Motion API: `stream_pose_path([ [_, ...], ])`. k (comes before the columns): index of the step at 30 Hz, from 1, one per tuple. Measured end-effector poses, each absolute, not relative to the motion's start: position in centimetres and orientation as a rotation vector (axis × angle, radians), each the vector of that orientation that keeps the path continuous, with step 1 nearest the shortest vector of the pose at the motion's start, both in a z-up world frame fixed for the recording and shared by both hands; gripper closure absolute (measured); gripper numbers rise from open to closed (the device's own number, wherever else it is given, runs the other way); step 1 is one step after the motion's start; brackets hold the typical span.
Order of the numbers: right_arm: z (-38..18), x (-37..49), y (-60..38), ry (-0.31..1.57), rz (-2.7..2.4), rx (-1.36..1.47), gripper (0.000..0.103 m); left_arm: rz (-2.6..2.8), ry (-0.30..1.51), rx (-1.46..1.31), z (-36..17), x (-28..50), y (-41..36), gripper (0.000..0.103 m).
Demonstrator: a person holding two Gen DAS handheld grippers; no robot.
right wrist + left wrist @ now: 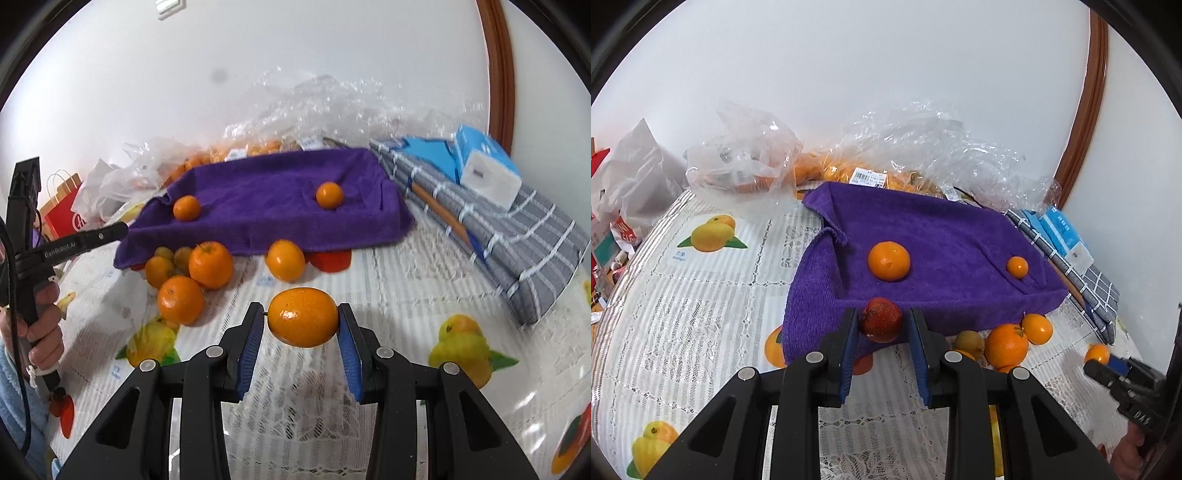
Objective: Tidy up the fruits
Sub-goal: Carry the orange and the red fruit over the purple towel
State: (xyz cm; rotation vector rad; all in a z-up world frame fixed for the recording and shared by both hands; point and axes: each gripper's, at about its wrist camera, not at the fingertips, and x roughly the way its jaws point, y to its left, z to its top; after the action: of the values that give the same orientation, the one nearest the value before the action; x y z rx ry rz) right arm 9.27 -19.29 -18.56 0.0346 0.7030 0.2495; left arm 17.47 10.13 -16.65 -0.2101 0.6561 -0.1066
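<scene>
My left gripper (881, 320) is shut on a small dark red fruit (880, 319), held just in front of the near edge of a purple towel-lined tray (942, 236). On the towel lie a mandarin (888, 260) and a smaller orange fruit (1017, 267). My right gripper (301, 319) is shut on an orange (303, 316), held above the tablecloth in front of the tray (277, 192). Loose oranges (210, 264) and small yellowish fruits (173, 256) lie by the tray's near edge; they also show in the left wrist view (1006, 345).
Clear plastic bags with more oranges (871, 173) lie behind the tray by the white wall. A folded grey checked cloth (517, 236) with a blue and white box (487, 166) lies right of the tray. White bags (631, 177) and a red paper bag (62, 206) stand at left.
</scene>
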Motion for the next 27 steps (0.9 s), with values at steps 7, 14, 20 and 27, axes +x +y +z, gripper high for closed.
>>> stream_pose_path([
  [7, -14.6, 10.2, -17.5, 0.64, 0.292, 0.011, 0.063, -0.128, 0.616, -0.232, -14.1, 16.7, 10.5, 0.077],
  [14, -12.6, 13.0, -16.5, 0.597, 0.294, 0.019, 0.063, -0.103, 0.592, -0.251, -11.0, 18.0, 11.6, 0.077],
  [20, -11.5, 17.3, -16.7, 0.582, 0.265, 0.028, 0.063, -0.07, 0.59, -0.284, -9.6, 21.1, 12.3, 0.077],
  [27, -9.2, 23.0, -17.7, 0.519, 0.206, 0.03, 0.063, -0.043, 0.568, -0.341, -9.5, 26.6, 11.6, 0.077],
])
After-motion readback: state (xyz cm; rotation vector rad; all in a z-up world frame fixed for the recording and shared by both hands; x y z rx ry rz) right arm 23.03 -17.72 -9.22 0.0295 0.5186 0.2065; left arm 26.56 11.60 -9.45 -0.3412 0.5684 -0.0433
